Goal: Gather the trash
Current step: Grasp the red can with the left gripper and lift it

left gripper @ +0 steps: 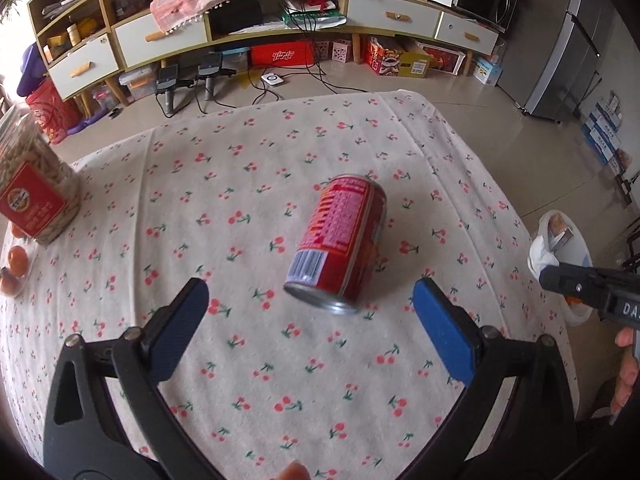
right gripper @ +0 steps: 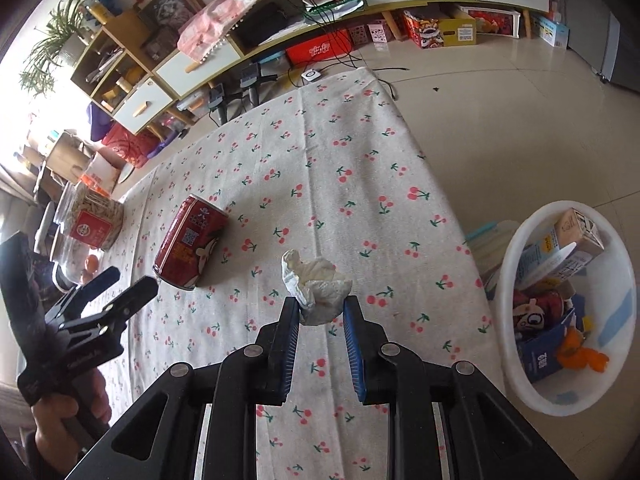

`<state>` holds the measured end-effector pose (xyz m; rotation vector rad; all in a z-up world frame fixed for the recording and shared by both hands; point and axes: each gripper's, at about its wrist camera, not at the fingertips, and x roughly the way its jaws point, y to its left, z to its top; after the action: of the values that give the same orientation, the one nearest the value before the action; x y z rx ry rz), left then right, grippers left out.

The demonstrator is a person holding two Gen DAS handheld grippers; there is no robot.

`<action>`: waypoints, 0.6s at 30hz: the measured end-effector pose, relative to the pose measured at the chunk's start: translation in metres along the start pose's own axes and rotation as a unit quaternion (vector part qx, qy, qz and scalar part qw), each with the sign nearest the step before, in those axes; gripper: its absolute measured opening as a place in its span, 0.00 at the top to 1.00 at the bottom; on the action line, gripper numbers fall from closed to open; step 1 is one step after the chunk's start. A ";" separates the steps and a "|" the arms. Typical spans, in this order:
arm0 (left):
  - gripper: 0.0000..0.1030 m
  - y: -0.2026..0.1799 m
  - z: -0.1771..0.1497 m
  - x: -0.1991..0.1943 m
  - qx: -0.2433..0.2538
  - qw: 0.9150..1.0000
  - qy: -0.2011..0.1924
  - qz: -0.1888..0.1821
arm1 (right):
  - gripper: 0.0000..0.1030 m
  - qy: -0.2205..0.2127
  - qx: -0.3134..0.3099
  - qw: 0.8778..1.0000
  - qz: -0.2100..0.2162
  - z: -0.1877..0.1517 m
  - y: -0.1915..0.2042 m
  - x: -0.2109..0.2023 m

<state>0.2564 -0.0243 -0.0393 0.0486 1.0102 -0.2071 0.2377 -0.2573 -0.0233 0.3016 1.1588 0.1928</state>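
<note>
A red drink can (left gripper: 340,242) lies on its side on the cherry-print tablecloth (left gripper: 240,184). My left gripper (left gripper: 310,300) is open, its blue pads wide apart just short of the can's near end. The can also shows in the right wrist view (right gripper: 190,242), with the left gripper (right gripper: 116,284) beside it. My right gripper (right gripper: 321,306) is shut on a crumpled white tissue (right gripper: 316,288), held above the table near its right edge. It appears at the far right of the left wrist view (left gripper: 542,262). A white trash bin (right gripper: 520,360) with cartons and wrappers stands on the floor to the right.
A clear jar with a red label (left gripper: 34,188) stands at the table's left, with small oranges (left gripper: 16,258) beside it. The jar also shows in the right wrist view (right gripper: 94,218). A long TV cabinet (left gripper: 280,32) with boxes under it lines the far wall. A fridge (left gripper: 568,60) stands at right.
</note>
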 end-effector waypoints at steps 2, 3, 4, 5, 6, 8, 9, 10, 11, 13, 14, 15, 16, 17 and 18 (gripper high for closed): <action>0.03 -0.008 0.005 0.007 0.008 1.000 -0.001 -0.007 | 0.77 -0.002 0.000 1.000 0.003 -0.002 -0.004 -0.004; 0.05 -0.011 0.006 0.010 0.011 1.000 0.000 -0.009 | 0.77 -0.003 0.001 1.000 0.004 -0.003 -0.006 -0.006; 0.06 -0.014 0.008 0.014 0.014 1.000 0.003 -0.010 | 0.77 -0.003 0.002 1.000 0.005 -0.004 -0.009 -0.007; 0.07 -0.017 0.009 0.017 0.016 1.000 0.005 -0.011 | 0.77 -0.002 0.002 1.000 0.006 -0.004 -0.011 -0.008; 0.09 -0.018 0.009 0.021 0.018 1.000 0.006 -0.012 | 0.77 -0.001 0.002 1.000 0.007 -0.005 -0.012 -0.009; 0.12 -0.020 0.009 0.027 0.018 1.000 0.010 -0.012 | 0.77 0.000 0.000 1.000 0.005 -0.006 -0.014 -0.010; 0.15 -0.019 0.009 0.029 0.014 1.000 0.014 -0.014 | 0.77 -0.001 -0.001 1.000 0.005 -0.007 -0.014 -0.010; 0.19 -0.017 0.008 0.032 0.007 1.000 0.019 -0.018 | 0.77 0.000 -0.002 1.000 0.006 -0.008 -0.015 -0.011; 0.22 -0.016 0.007 0.034 0.000 0.999 0.024 -0.022 | 0.77 -0.001 -0.003 1.000 0.006 -0.009 -0.016 -0.012; 0.33 -0.013 0.005 0.036 -0.013 0.999 0.028 -0.024 | 0.77 -0.001 -0.004 1.000 0.006 -0.010 -0.016 -0.013; 0.37 -0.011 0.004 0.036 -0.018 0.999 0.028 -0.025 | 0.77 0.000 -0.005 1.000 0.005 -0.011 -0.016 -0.013; 0.42 -0.009 0.003 0.035 -0.024 0.999 0.027 -0.026 | 0.77 0.001 -0.007 1.000 0.005 -0.012 -0.017 -0.014; 0.42 -0.007 0.001 0.033 -0.031 0.999 0.026 -0.031 | 0.77 0.001 -0.008 1.000 0.004 -0.013 -0.018 -0.014; 0.42 -0.005 -0.001 0.032 -0.038 0.998 0.024 -0.035 | 0.77 0.001 -0.008 1.000 0.003 -0.014 -0.020 -0.015; 0.43 -0.004 -0.003 0.030 -0.046 0.998 0.021 -0.039 | 0.77 0.001 -0.009 1.000 0.002 -0.015 -0.020 -0.016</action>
<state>0.2687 -0.0327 -0.0662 -0.0702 1.0629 -0.2321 0.2172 -0.2791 -0.0222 0.2886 1.1587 0.2073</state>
